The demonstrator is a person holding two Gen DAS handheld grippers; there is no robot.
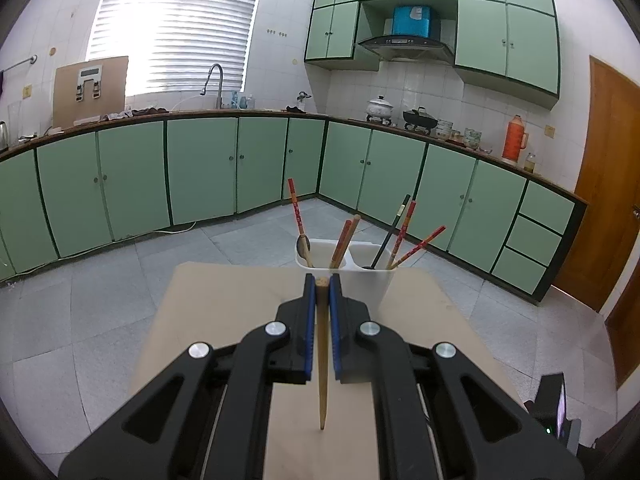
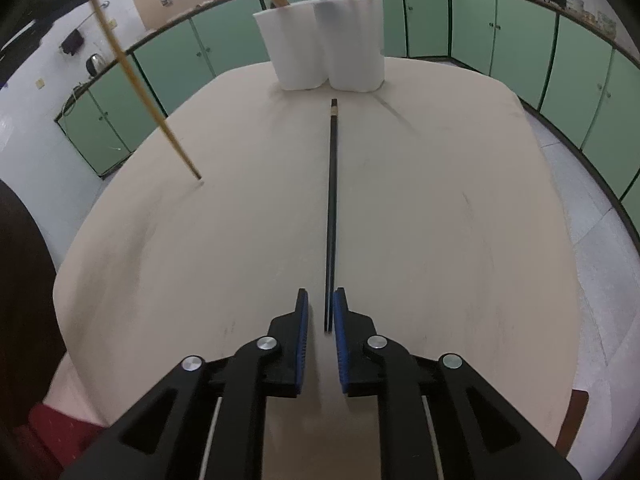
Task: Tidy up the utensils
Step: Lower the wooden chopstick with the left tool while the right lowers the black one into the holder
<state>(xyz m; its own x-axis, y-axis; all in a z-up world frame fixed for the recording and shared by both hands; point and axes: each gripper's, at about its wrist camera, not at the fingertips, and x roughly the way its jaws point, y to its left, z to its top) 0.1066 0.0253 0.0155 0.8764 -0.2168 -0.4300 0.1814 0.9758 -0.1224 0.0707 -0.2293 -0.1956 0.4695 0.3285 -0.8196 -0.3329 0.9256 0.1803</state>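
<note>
My left gripper (image 1: 322, 280) is shut on a wooden chopstick (image 1: 322, 360) near its thick end; the stick hangs steeply with its tip on the beige table (image 1: 220, 312). Beyond it stands a white two-compartment holder (image 1: 372, 284) with several chopsticks and a spoon (image 1: 304, 246). In the right wrist view a black chopstick (image 2: 332, 200) lies flat, pointing at the holder (image 2: 328, 48). Its near end lies between the slightly parted jaws of my right gripper (image 2: 321, 294), close to the right pad, not pinched. The held wooden chopstick (image 2: 140, 84) shows at upper left.
The holder stands at the table's far edge. Green cabinets (image 1: 200, 168) and grey floor tiles surround the table. A red sleeve (image 2: 60, 428) shows at the near left corner; a dark device (image 1: 556, 408) sits off the right side.
</note>
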